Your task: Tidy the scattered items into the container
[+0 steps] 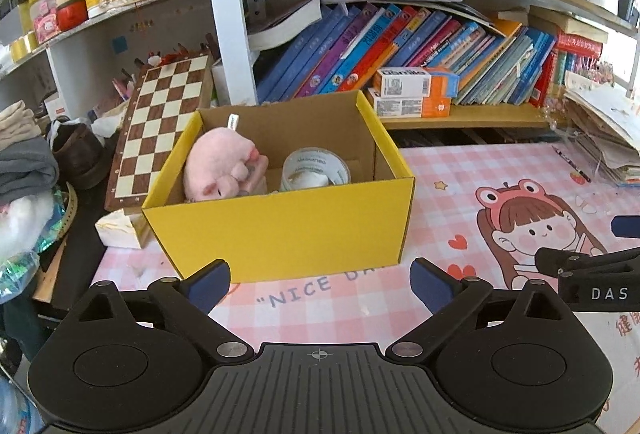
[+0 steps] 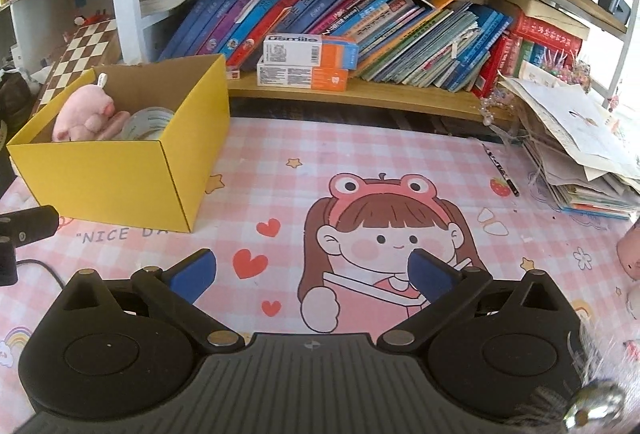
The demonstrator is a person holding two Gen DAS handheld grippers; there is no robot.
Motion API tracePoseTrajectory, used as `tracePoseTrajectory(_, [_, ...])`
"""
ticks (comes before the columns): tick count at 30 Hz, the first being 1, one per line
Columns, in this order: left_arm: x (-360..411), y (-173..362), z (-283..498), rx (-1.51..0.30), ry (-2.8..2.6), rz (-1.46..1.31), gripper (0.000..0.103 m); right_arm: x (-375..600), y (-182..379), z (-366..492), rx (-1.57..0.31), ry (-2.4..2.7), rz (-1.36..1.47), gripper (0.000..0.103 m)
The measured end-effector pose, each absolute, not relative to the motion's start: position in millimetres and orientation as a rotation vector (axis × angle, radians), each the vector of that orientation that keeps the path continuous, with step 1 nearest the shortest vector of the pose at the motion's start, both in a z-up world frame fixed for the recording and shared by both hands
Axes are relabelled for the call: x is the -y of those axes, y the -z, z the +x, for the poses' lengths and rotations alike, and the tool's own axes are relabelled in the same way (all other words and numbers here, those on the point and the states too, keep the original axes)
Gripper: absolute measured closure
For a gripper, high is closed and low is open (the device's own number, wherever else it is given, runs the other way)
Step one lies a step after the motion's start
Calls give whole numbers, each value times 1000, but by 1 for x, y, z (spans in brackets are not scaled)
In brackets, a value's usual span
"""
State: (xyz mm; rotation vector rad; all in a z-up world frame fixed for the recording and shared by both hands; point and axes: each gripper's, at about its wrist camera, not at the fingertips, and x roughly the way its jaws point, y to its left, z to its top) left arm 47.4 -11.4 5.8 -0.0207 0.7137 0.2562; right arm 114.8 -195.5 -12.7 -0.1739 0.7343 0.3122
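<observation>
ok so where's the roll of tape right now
The roll of tape lies inside the yellow box, just right of the pink plush pig; the right wrist view shows the box at the mat's far left.

Matt cardboard box [image 1: 280, 234], fuzzy plush pig [image 1: 222, 165], glossy tape roll [image 1: 316, 169]

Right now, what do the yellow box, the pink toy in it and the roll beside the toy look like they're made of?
Yellow box: cardboard, matte yellow outside, bare brown inside with creased folds. Pink toy: soft plush fabric, fuzzy nap and a sewn tag. Roll: probably clear plastic tape, glossy and see-through, with printed lettering.
</observation>
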Motion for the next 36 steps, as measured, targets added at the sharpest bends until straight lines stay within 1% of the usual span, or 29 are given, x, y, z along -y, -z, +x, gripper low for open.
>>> tracePoseTrajectory(19, [11,2,53,-755,-287,-67,3,198,11,120,-728,-307,-185,0])
tracePoseTrajectory(22, [12,1,53,-752,-280,-62,0,197,11,121,-731,-308,-185,0])
tracePoseTrajectory(36, [13,3,56,-760,-264,-60,0,195,13,126,-741,-311,-182,0])
